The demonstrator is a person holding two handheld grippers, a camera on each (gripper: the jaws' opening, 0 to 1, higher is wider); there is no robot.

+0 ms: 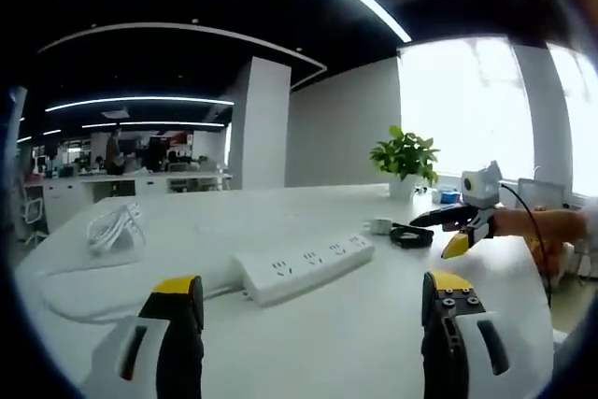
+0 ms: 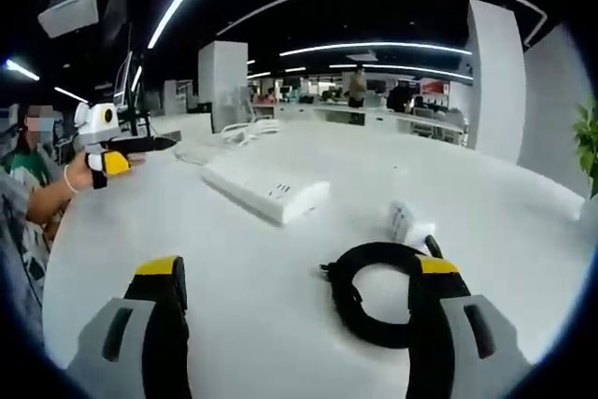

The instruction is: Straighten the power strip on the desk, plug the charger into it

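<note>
While the left gripper (image 1: 313, 310) hangs over the white desk (image 1: 336, 352) with its two yellow-tipped jaws spread wide and nothing between them, the long white multi-socket power strip (image 1: 304, 266) lies just ahead of it, flat on the surface and running at a slant up towards the right of the left gripper view. Beyond the strip's far end sit a small white charger block (image 1: 379, 225) and a coiled black cable (image 1: 411, 235), close together. The right gripper (image 1: 455, 228) comes in from the right of that view, held in a person's hand (image 1: 533, 231), near the coil (whether its jaws touch anything there I cannot tell). A green potted plant (image 1: 405, 161) stands further back, and a bundle of white cable (image 1: 114, 228) lies well apart at the left.

In the right gripper view the right gripper (image 2: 299, 310) also has its jaws parted and empty. The coiled black cable (image 2: 374, 292) lies between and just beyond them, touching the right-hand jaw in the picture, with the white charger block (image 2: 404, 221) just past it. The power strip (image 2: 266, 191) rests further out on the desk (image 2: 168, 221), apart from both. The left gripper (image 2: 131, 147) shows at the left, in a hand (image 2: 84, 175).
</note>
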